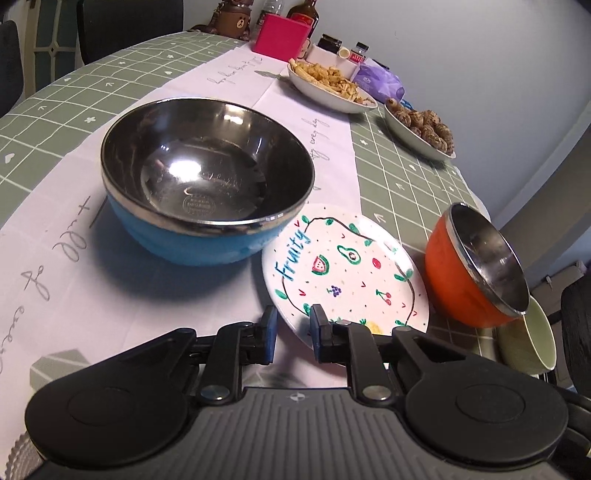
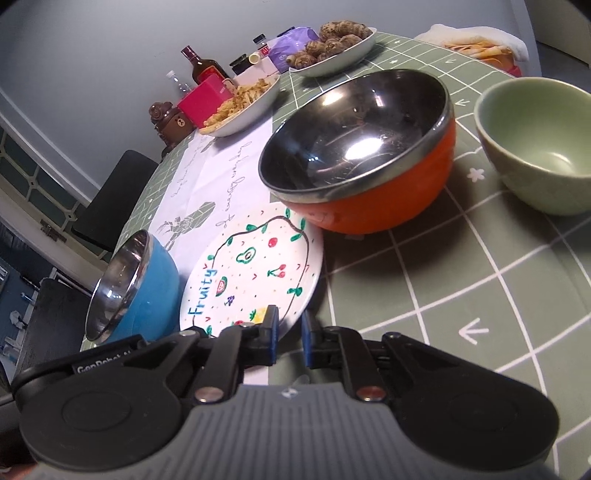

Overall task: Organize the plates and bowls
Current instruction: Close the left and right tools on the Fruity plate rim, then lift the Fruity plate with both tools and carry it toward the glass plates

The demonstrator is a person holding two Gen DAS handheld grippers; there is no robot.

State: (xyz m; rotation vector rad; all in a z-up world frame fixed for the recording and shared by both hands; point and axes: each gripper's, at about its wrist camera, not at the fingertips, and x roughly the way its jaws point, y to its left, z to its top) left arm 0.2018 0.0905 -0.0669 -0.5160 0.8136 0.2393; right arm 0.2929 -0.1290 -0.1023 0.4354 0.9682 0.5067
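Observation:
A white "Fruity" plate (image 1: 345, 273) lies flat on the table between a blue steel-lined bowl (image 1: 207, 177) and an orange steel-lined bowl (image 1: 476, 266). A pale green bowl (image 1: 532, 343) stands beyond the orange one. My left gripper (image 1: 293, 332) is open and empty, its jaws a small gap apart at the plate's near rim. In the right wrist view the plate (image 2: 255, 269), blue bowl (image 2: 136, 288), orange bowl (image 2: 358, 155) and green bowl (image 2: 539, 144) show. My right gripper (image 2: 288, 332) is open and empty at the plate's near edge.
A green checked tablecloth (image 2: 461, 277) with a white runner (image 1: 147, 288) covers the table. At the far end stand a dish of fries (image 1: 328, 83), a dish of brown rolls (image 1: 421, 127), a pink box (image 1: 282, 35), bottles and jars. Dark chairs (image 2: 110, 199) stand around.

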